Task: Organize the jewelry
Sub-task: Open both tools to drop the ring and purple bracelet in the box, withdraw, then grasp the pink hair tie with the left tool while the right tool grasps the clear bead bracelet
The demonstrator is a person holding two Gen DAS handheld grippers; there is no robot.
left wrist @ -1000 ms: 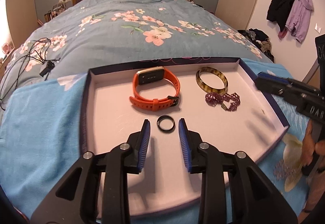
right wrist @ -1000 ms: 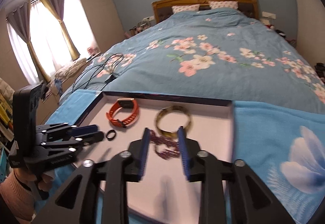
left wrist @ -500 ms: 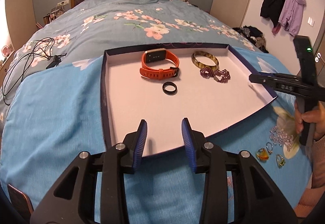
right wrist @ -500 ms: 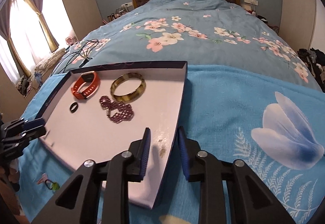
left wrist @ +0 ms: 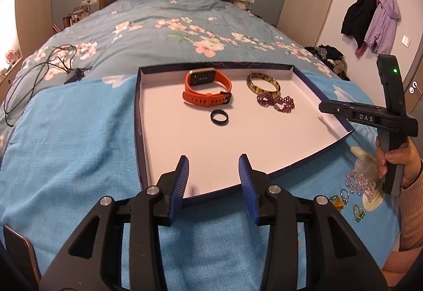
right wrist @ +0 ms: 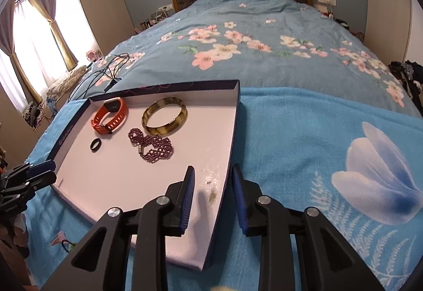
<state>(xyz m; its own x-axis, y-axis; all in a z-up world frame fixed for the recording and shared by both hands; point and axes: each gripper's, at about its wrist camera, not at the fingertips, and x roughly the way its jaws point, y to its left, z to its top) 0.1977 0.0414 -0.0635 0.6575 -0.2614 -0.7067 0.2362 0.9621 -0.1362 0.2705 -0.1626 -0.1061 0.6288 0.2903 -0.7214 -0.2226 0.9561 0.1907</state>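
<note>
A shallow white tray [left wrist: 169,132] with a dark blue rim lies on the blue blanket. In it lie an orange watch [left wrist: 207,91], a tortoiseshell bangle [left wrist: 263,83], a purple bead bracelet [left wrist: 276,102] and a black ring [left wrist: 219,117]. My left gripper [left wrist: 212,174] is open and empty over the tray's near edge. My right gripper [right wrist: 212,192] is open and empty, straddling the tray's right rim [right wrist: 230,159]. The same pieces show in the right wrist view: watch [right wrist: 111,118], bangle [right wrist: 165,119], bracelet [right wrist: 150,144], ring [right wrist: 95,144].
Loose jewelry lies on the blanket right of the tray: pale pink beads [left wrist: 361,181] and small rings [left wrist: 343,197]. A phone [left wrist: 18,254] sits at the lower left. Black cables [left wrist: 50,64] lie on the floral duvet. Clothes hang on the right wall.
Both grippers have pulled back from inside the tray toward its near edges and stayed open. The black ring stays in the tray. The tray's pieces have not moved.
</note>
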